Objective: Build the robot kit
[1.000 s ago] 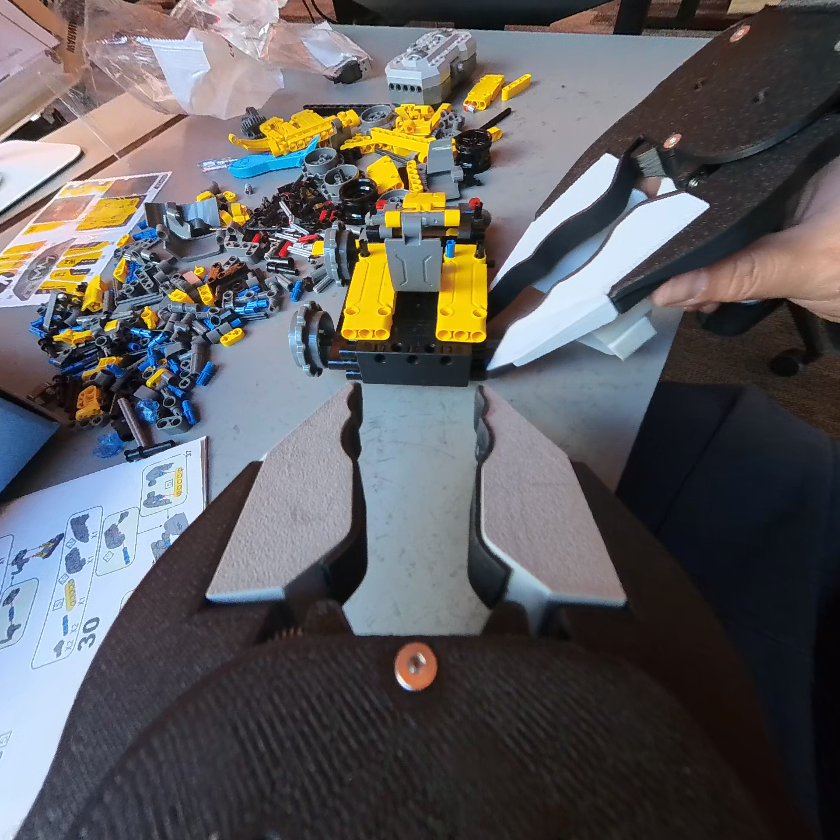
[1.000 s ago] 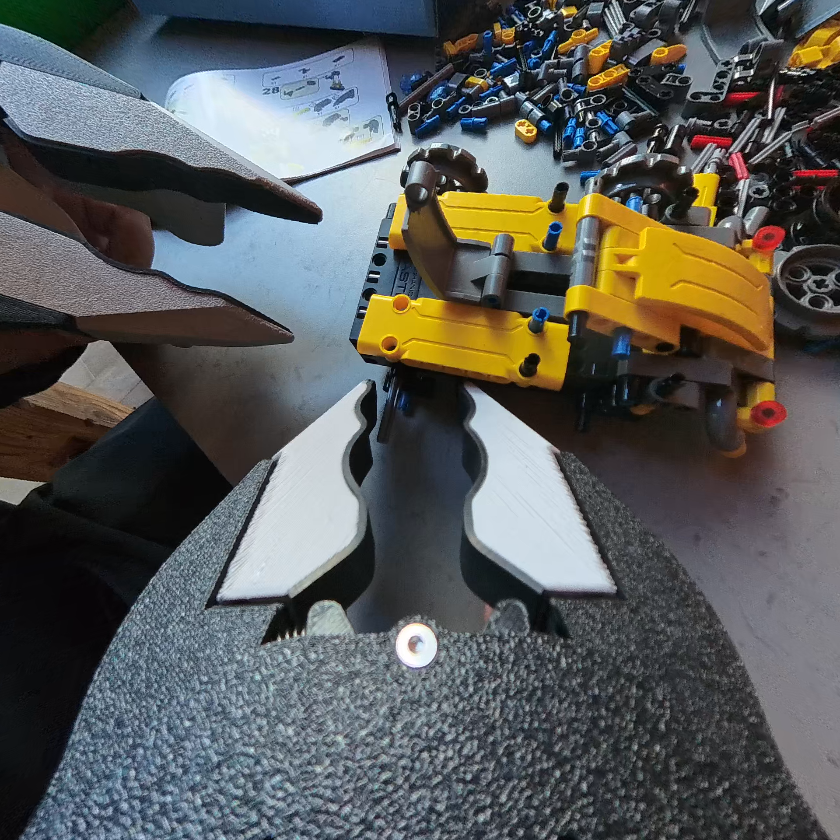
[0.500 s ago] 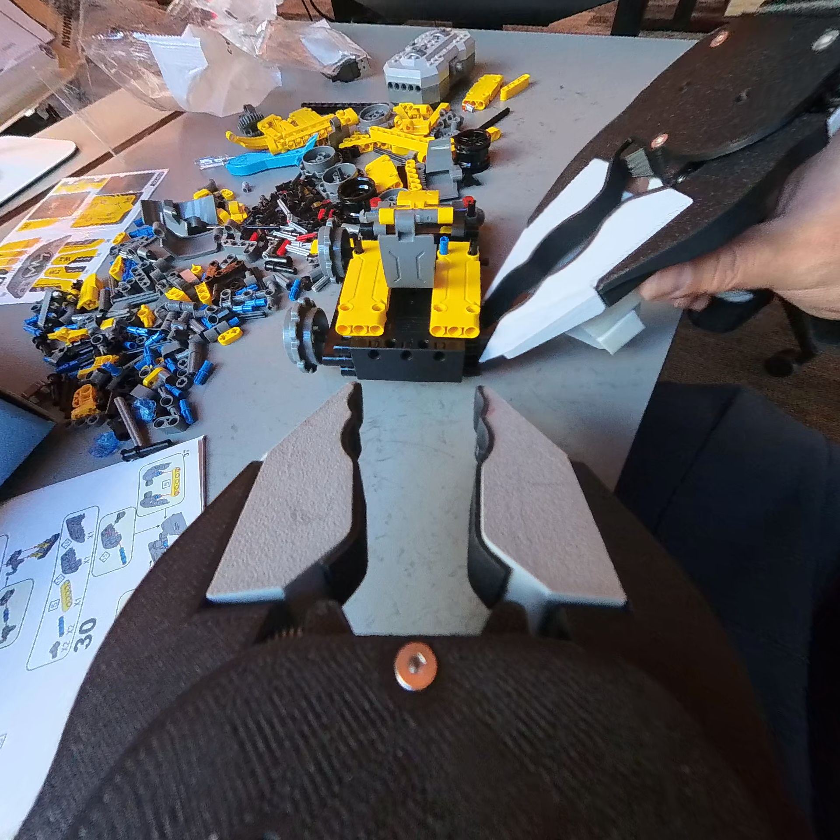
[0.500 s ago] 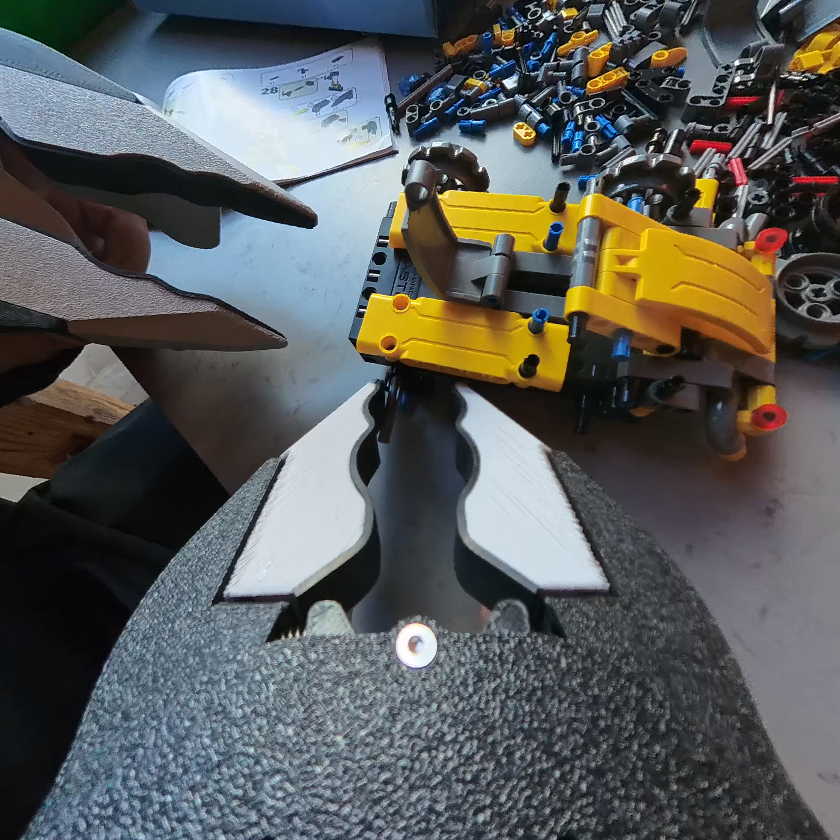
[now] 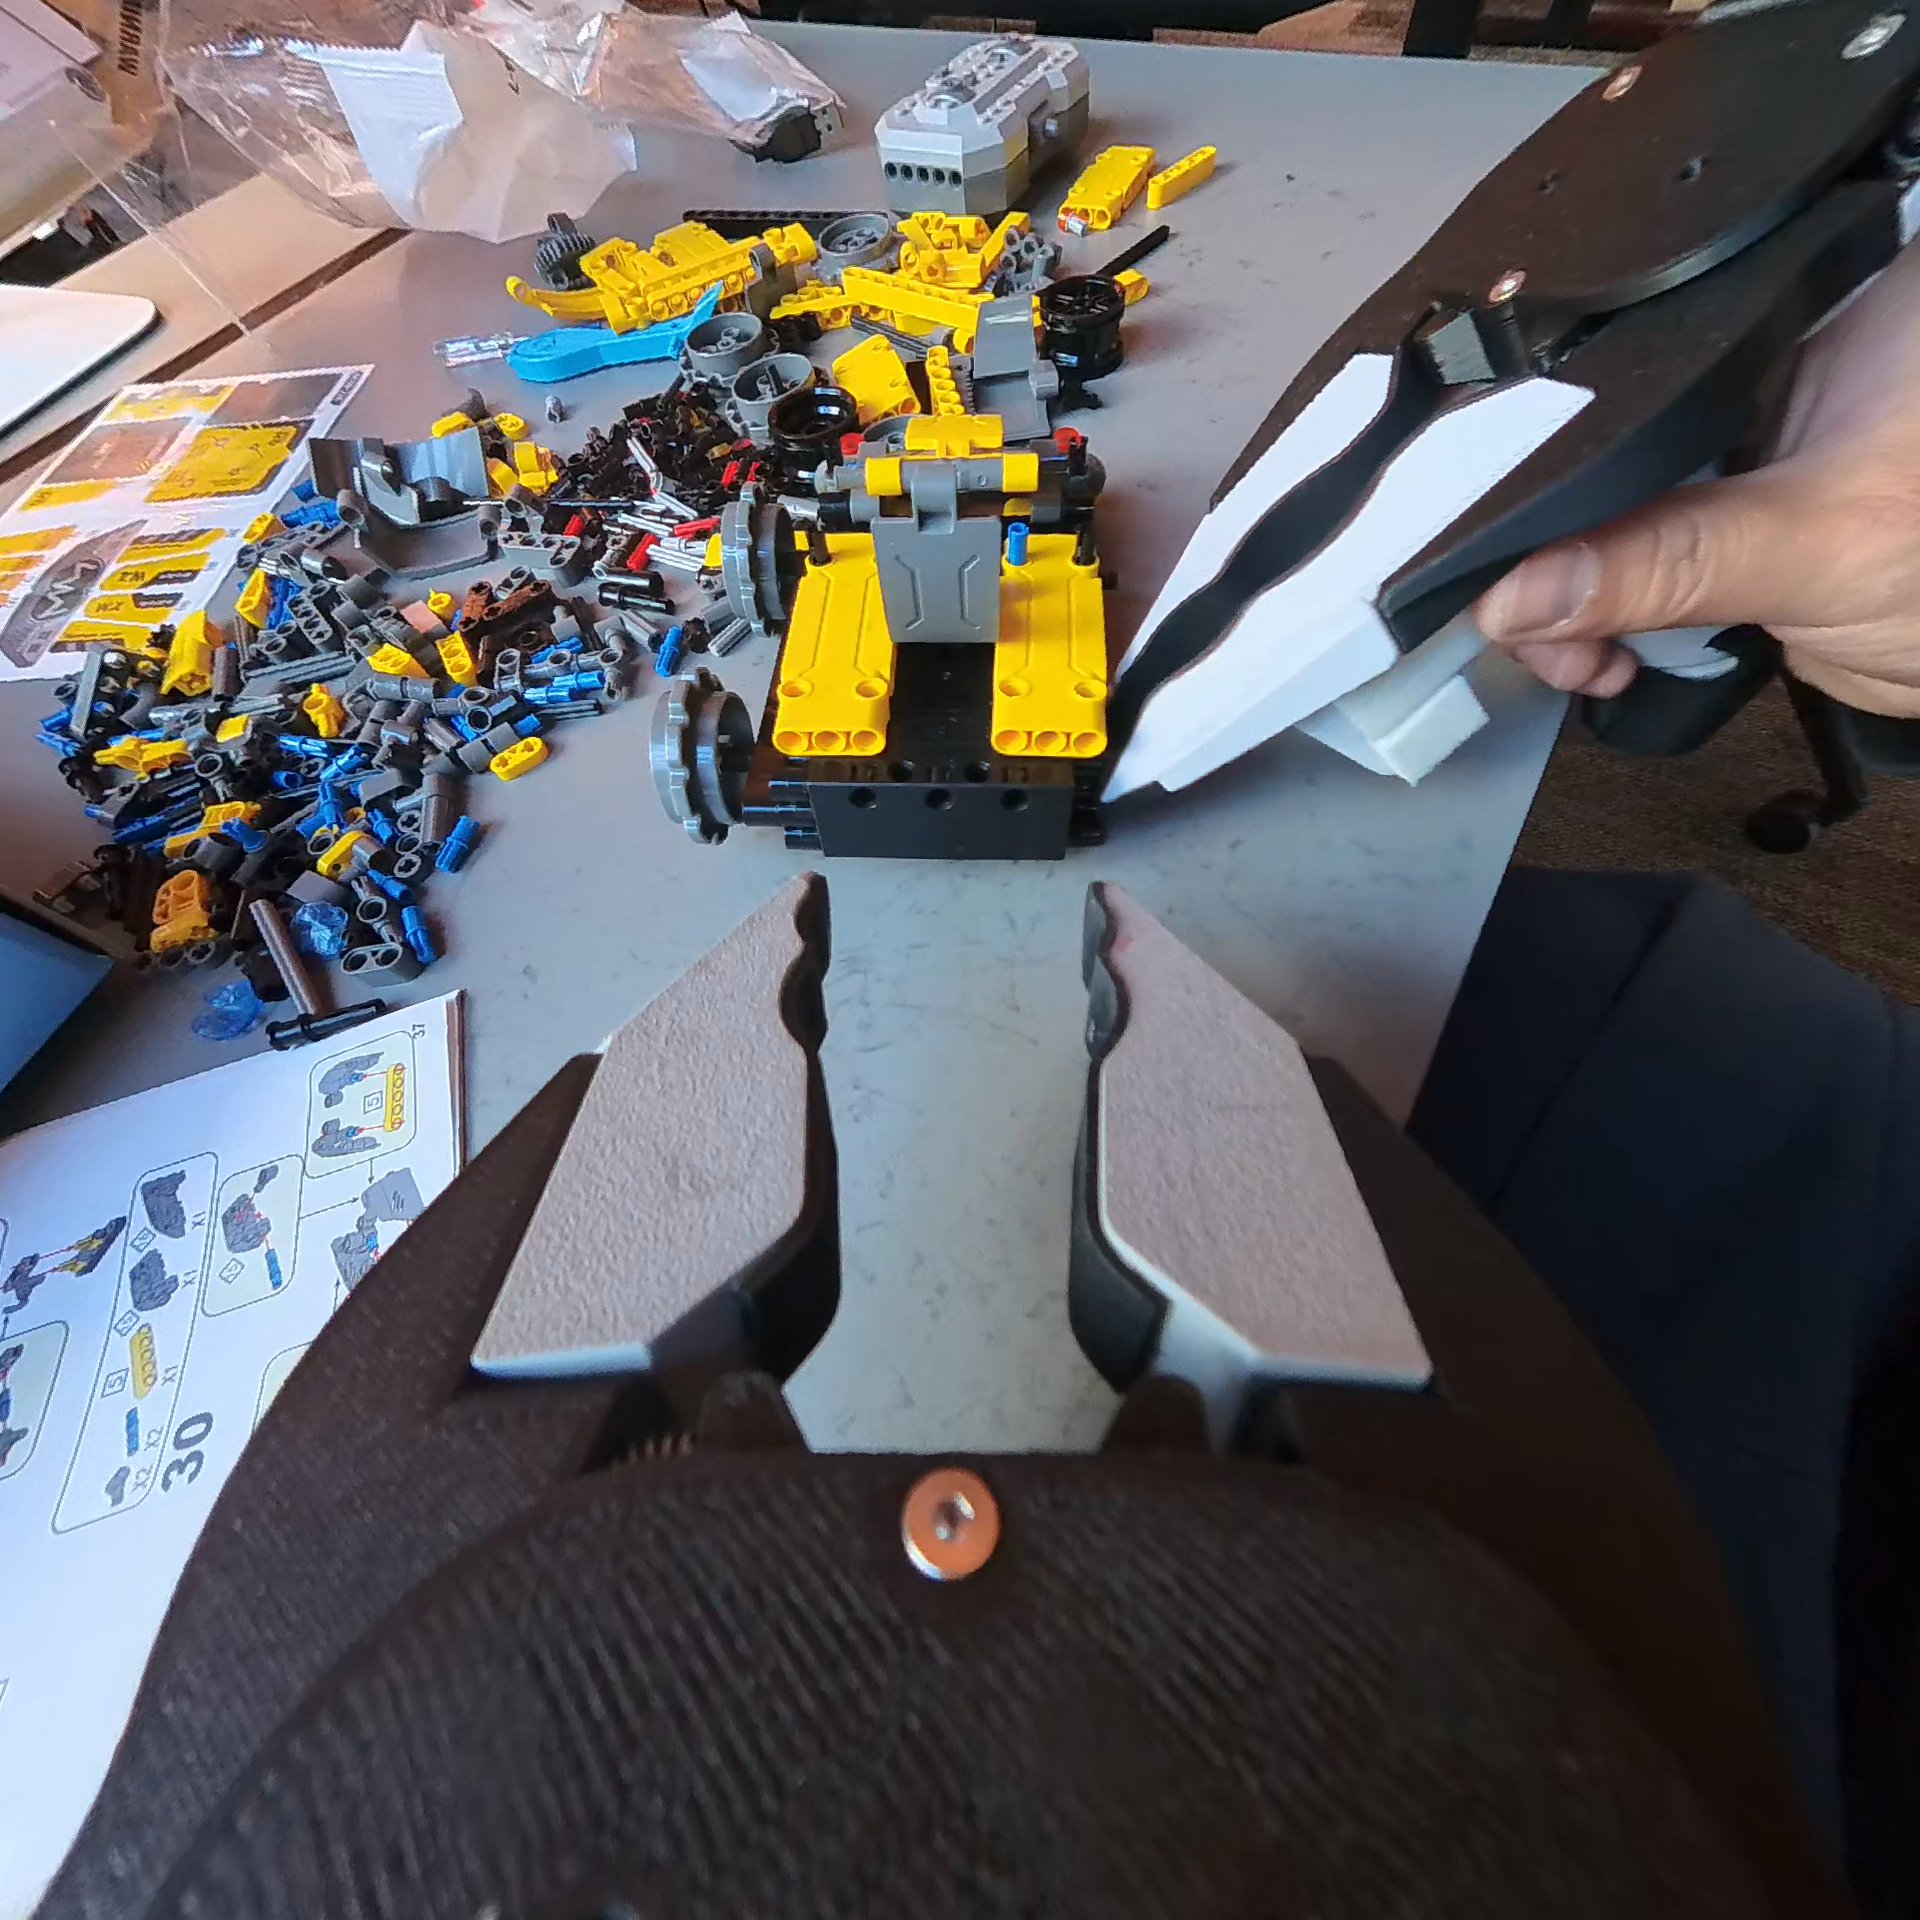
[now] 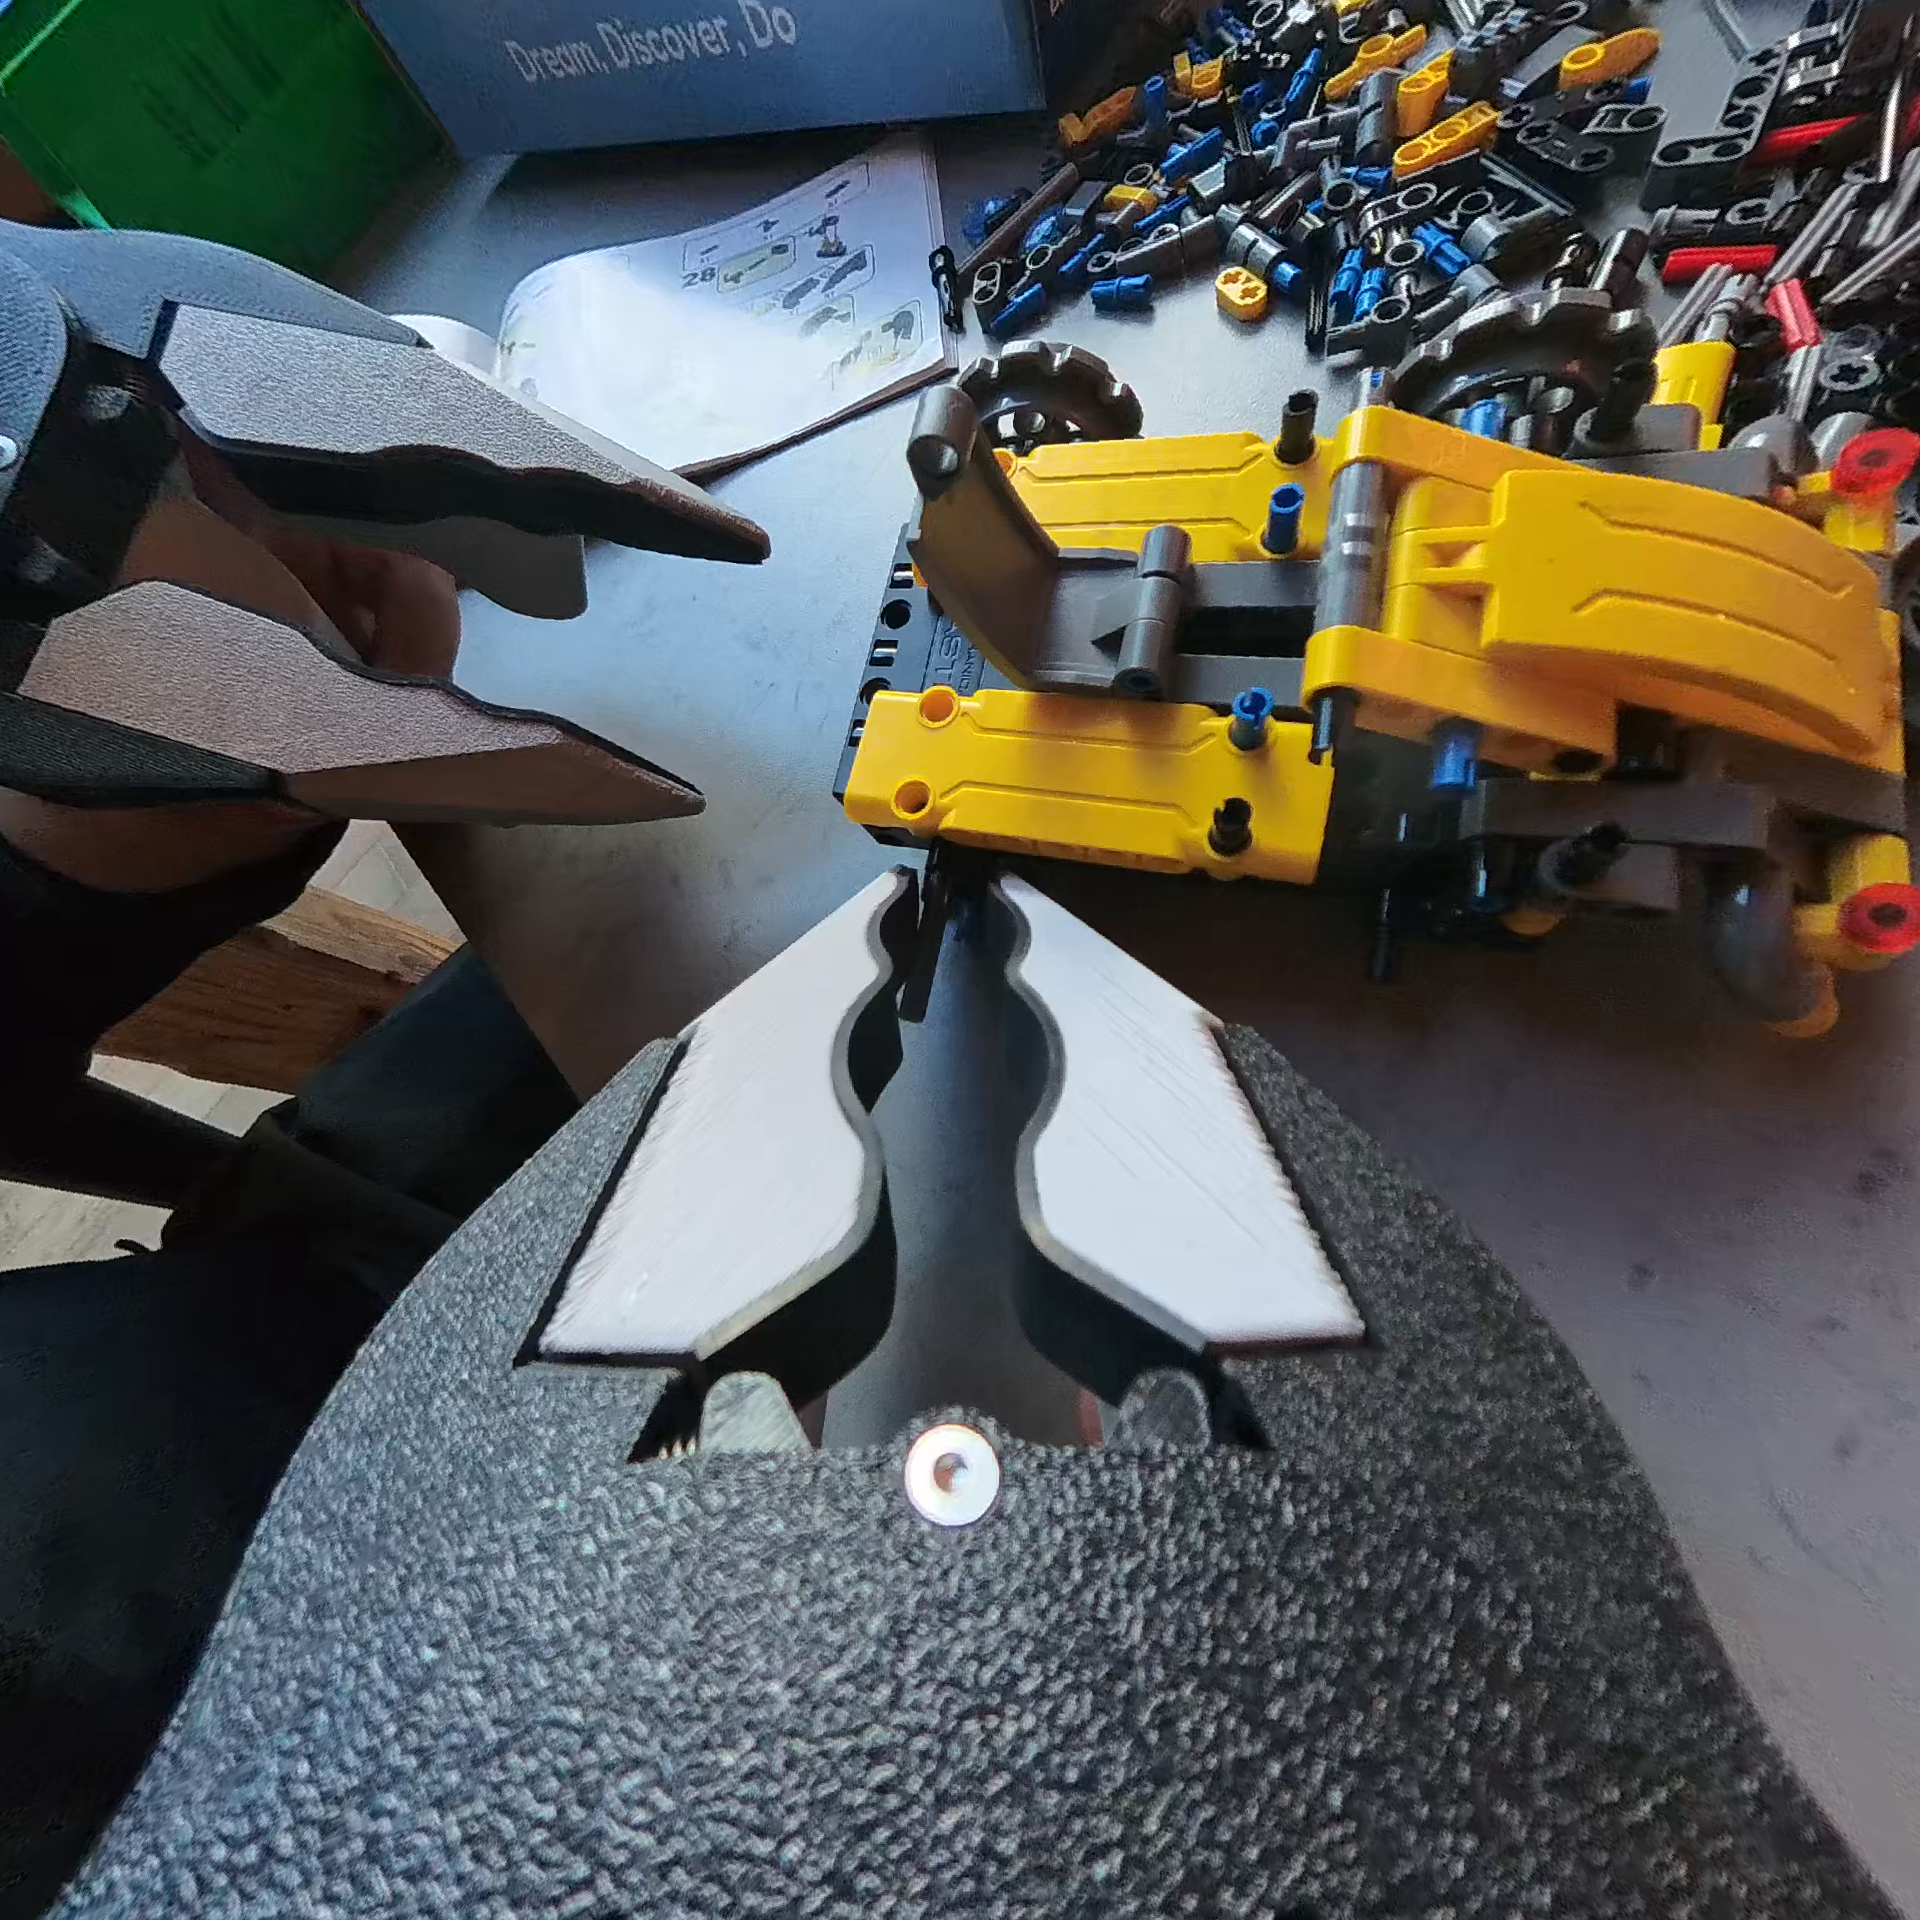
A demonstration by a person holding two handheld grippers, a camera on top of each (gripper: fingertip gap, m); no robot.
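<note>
A half-built yellow and black brick vehicle point(image 5: 935, 644) stands on the grey table point(image 5: 956, 1091); it also shows in the right wrist view point(image 6: 1351, 644). My left gripper point(image 5: 956, 904) is open and empty, its tips just short of the model's black rear block. It shows from the side in the right wrist view point(image 6: 732, 675). My right gripper point(image 6: 948, 894) is at the model's side, its jaws closed down on a thin black pin point(image 6: 920, 956) that sticks out under the yellow side panel. In the left wrist view the right gripper point(image 5: 1112, 748) touches the model's rear right corner.
A pile of loose small parts point(image 5: 312, 707) lies left of the model. An open instruction booklet point(image 5: 208, 1247) lies at the near left. A grey battery box point(image 5: 977, 114) and plastic bags point(image 5: 416, 104) sit at the back. The table edge point(image 5: 1507, 831) runs close on the right. Across from one pair of fingers to the other is roughly 6 centimeters.
My right gripper's jaws have narrowed step by step around the black pin at the model's side. My left gripper has stayed open and has hardly moved.
</note>
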